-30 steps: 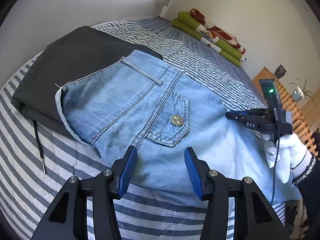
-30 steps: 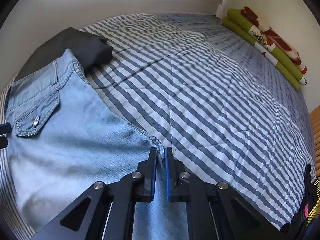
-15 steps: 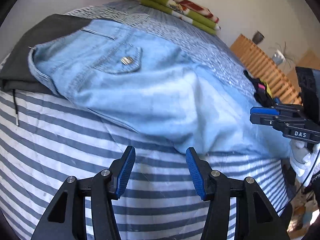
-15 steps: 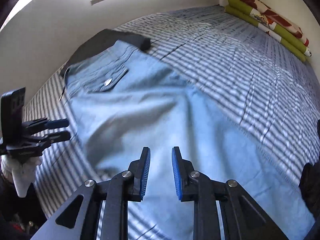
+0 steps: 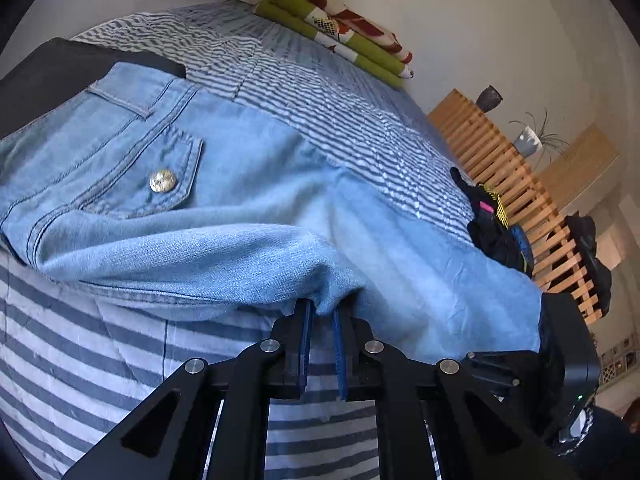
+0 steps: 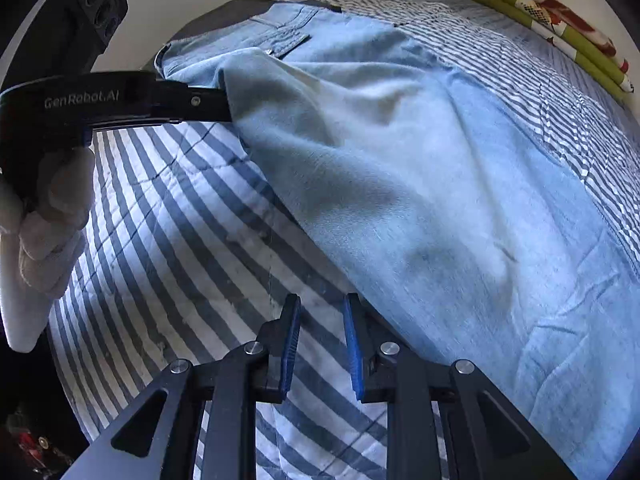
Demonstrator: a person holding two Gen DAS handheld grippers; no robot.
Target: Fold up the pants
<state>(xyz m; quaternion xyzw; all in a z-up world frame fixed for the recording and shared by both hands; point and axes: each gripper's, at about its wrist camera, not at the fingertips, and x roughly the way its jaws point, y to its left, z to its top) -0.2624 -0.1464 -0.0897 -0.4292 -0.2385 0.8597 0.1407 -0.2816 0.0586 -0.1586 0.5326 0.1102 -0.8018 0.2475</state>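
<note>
The pants [image 5: 248,200], pale blue denim, are spread along the near side of the bed [image 5: 100,360], waistband towards the wall-side corner, legs running off along the near edge. Soft, limp cloth is seen here: a ridge is raised where it is pinched, and the rest sags flat. It is judged light enough for two grips but floppy, so any unsupported length is likely to droop and drag on the cover. The doubled side seam along the near edge looks like the firmest place to be taken.

That seam is where the left hand-held gripper [image 5: 320,320] is closing, with a fold of denim caught between its blue pads. The right hand-held gripper [image 6: 320,344] is held over bare striped cover just beside the cloth edge, its jaws narrowly apart, nothing between them.

A dark garment [image 5: 48,76] lies under the waistband at the wall-side corner and could be dragged along. A folded green blanket [image 5: 336,36] is stacked at the far edge, well apart. Dark items [image 5: 496,232] sit at the bed's edge by the wooden slats [image 5: 520,184], near the leg end, and could be snagged.
</note>
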